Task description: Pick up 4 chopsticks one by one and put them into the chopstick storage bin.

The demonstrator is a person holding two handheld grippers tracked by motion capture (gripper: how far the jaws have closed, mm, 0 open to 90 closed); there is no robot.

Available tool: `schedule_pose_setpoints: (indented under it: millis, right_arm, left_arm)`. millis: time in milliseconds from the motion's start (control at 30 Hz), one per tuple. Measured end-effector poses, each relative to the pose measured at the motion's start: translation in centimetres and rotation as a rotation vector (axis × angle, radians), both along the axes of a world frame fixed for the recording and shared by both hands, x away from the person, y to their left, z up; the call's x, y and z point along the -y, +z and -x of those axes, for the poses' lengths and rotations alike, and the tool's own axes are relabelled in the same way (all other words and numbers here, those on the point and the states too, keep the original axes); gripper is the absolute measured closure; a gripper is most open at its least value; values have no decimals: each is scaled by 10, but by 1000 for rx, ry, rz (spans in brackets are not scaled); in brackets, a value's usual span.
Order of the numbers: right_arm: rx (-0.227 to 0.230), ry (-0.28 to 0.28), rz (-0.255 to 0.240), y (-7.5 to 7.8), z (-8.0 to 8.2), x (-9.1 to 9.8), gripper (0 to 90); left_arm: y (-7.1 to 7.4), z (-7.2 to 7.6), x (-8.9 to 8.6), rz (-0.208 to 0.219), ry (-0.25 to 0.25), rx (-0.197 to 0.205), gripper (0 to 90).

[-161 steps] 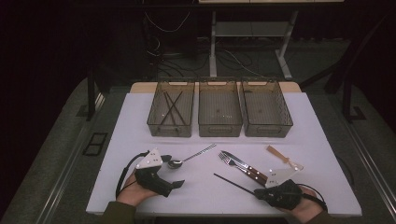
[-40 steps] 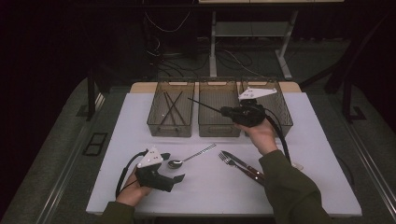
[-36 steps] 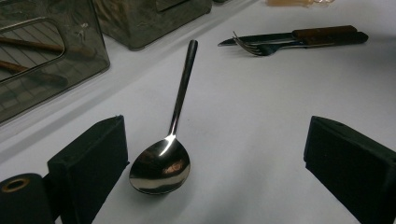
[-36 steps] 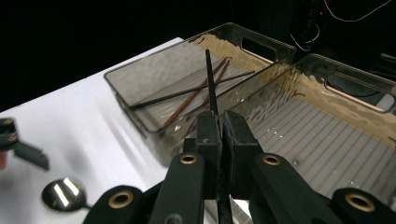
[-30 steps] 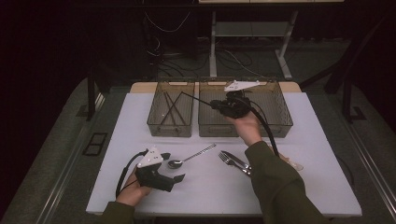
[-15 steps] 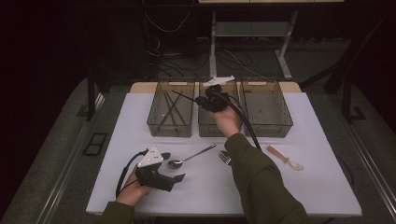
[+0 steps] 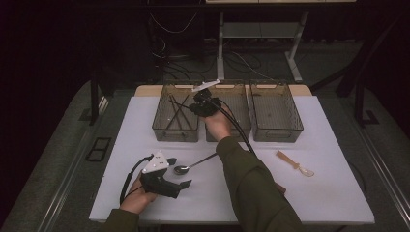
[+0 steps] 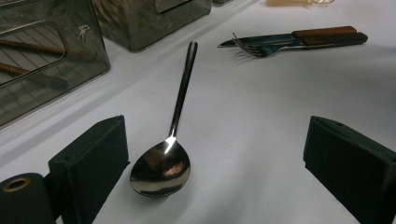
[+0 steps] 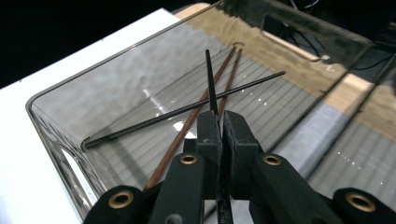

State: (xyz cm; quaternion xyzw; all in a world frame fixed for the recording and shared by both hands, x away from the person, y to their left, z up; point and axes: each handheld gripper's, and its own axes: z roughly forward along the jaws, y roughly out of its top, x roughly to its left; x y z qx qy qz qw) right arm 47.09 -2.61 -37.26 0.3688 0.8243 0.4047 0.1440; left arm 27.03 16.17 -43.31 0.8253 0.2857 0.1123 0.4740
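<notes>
Your right hand-held gripper [image 9: 219, 135] is clamping 1 black chopstick [image 9: 210, 81] over the left bin [image 9: 51, 116]. You're wanting it lined up with the 3 sticks inside before releasing. Left hand-held gripper [image 8: 215, 163] is idling wide around the spoon [image 8: 161, 168].

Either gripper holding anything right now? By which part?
Right gripper pinches a black chopstick partway along its length; left gripper holds nothing.

Knife and fork [image 7: 279, 186]: nearly all hidden under the right sleeve, at 5 o'clock from the spoon.
Brown chopsticks [image 9: 187, 127]: near ends hidden behind the jaws.
Held black chopstick [image 9: 211, 84]: rear end cut off at 6 o'clock.
</notes>
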Motion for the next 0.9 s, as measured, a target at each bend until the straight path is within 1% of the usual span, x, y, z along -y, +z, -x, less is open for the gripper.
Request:
schedule_pose_setpoints:
  millis: [267, 367, 567, 733, 767, 833, 900]
  right_arm:
    - [-19, 7, 27, -8, -5, -19, 857]
    - [-27, 4, 32, -10, -8, -23, 858]
    - [-38, 6, 40, -12, -11, -31, 856]
    - [-48, 9, 57, -17, -12, -34, 849]
    - [-47, 11, 55, -16, -12, -34, 841]
    - [-48, 13, 44, -15, -12, -33, 790]
    - [-47, 13, 46, -15, -12, -32, 772]
  left_arm:
    - [0, 0, -1, 9, 1, -4, 59]
    - [1, 0, -1, 15, 4, -3, 59]
    - [1, 0, -1, 15, -3, -5, 59]
    - [1, 0, -1, 17, -6, -4, 59]
    - [1, 0, -1, 17, -6, -4, 59]
    - [1, 0, -1, 17, -5, -4, 59]
    - [1, 0, -1, 17, -4, -3, 59]
